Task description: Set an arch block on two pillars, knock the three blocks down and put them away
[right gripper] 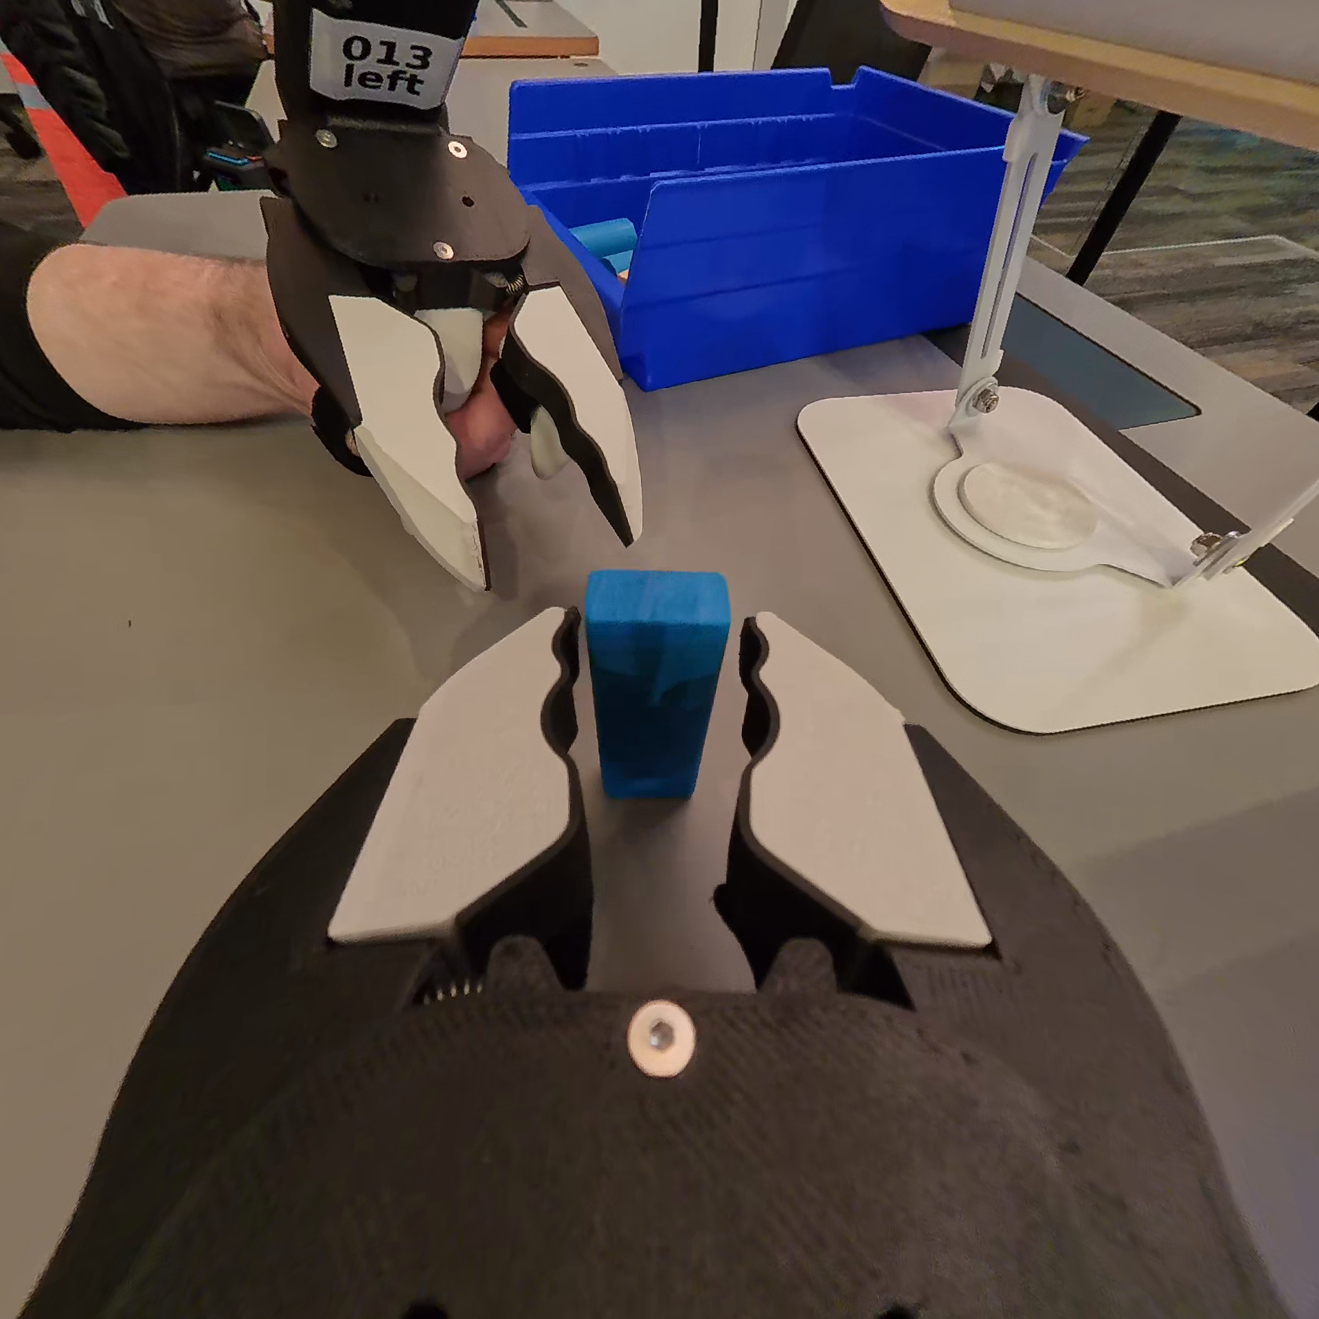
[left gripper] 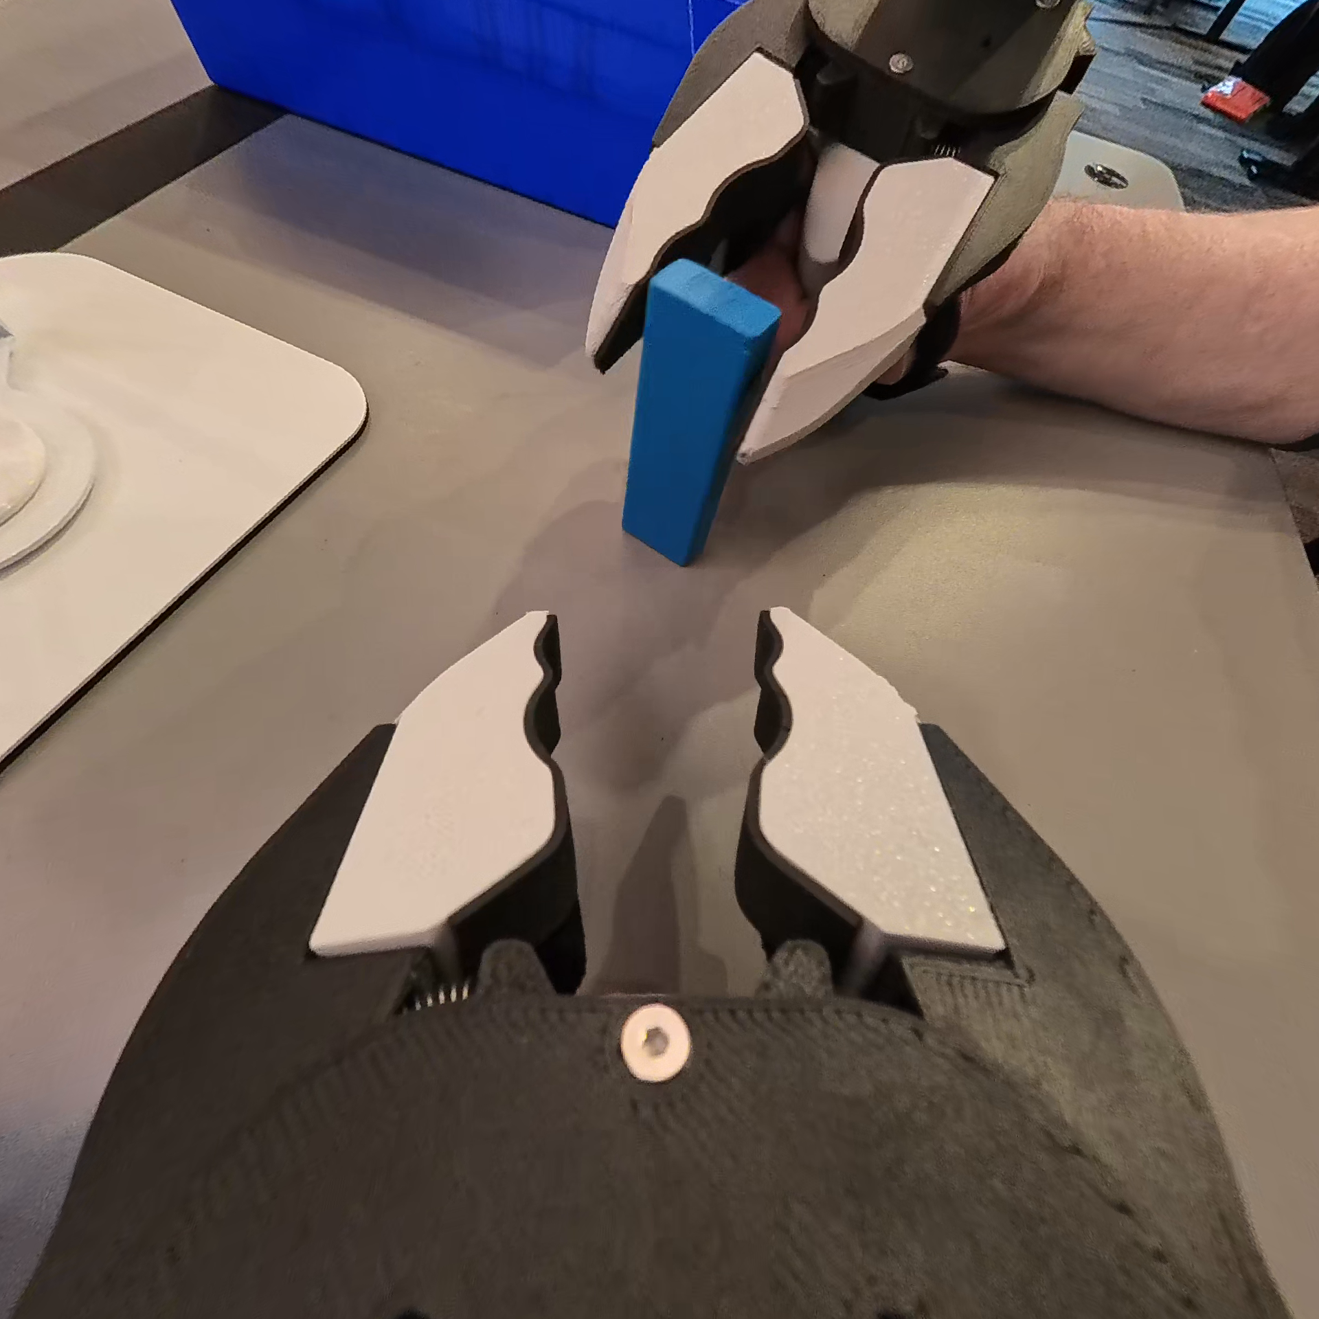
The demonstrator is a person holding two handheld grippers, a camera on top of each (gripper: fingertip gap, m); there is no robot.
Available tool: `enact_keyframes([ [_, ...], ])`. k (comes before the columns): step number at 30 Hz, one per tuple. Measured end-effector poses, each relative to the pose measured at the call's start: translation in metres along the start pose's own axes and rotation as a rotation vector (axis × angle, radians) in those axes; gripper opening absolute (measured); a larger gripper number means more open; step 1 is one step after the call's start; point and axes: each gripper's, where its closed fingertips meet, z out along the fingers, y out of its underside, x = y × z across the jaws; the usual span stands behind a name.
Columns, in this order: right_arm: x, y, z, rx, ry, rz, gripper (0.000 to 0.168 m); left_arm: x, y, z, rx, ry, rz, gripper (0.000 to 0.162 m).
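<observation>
A blue pillar block [right gripper: 653, 714] stands upright on the grey table [right gripper: 214, 714]. My right gripper [right gripper: 660, 621] is open and straddles the block's upper half, with a thin gap on each side. In the left wrist view the block [left gripper: 678, 442] stands just ahead, with the right gripper [left gripper: 674, 407] reaching down around its top from behind. My left gripper [left gripper: 658, 628] is open and empty, a short way in front of the block, low over the table. It also shows in the right wrist view [right gripper: 557, 557], beyond the block to the left. No arch block is in view.
A blue bin [right gripper: 785, 285] stands at the back of the table with light blue blocks [right gripper: 603, 239] inside; it also shows in the left wrist view [left gripper: 428, 93]. A white stand base [right gripper: 1070, 607] with a metal arm lies to the right and shows in the left wrist view [left gripper: 178, 428]. One gripper's finger ends stand about 6 centimetres off the other's.
</observation>
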Motion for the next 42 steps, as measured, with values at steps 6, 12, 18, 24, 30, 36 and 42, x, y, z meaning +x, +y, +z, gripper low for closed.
enact_keyframes([
  [6, -0.002, 0.000, 0.000, 0.003, -0.012, -0.002, 0.049, 0.000, 0.000, 0.000, -0.001, 0.002, 0.001, 0.054],
  [12, -0.001, -0.013, -0.011, 0.045, -0.016, -0.010, 0.064, -0.004, -0.029, -0.050, 0.080, -0.111, 0.101, 0.056],
  [18, 0.004, -0.022, -0.019, 0.073, 0.017, -0.017, 0.063, -0.129, -0.030, -0.175, -0.012, -0.669, -0.186, 0.057],
  [24, 0.005, -0.022, -0.018, 0.069, 0.034, -0.027, 0.061, -0.219, 0.021, -0.173, -0.208, -0.695, -0.629, 0.082],
  [30, 0.003, -0.021, -0.016, 0.053, 0.037, -0.042, 0.060, -0.256, 0.076, -0.150, -0.431, -0.730, -0.789, 0.089],
  [36, 0.003, -0.024, -0.017, 0.060, 0.047, -0.050, 0.058, -0.257, 0.082, -0.140, -0.504, -0.705, -0.750, 0.040],
  [42, 0.005, -0.026, -0.021, 0.067, 0.062, -0.053, 0.058, -0.263, 0.084, -0.150, -0.474, -0.720, -0.691, 0.037],
])
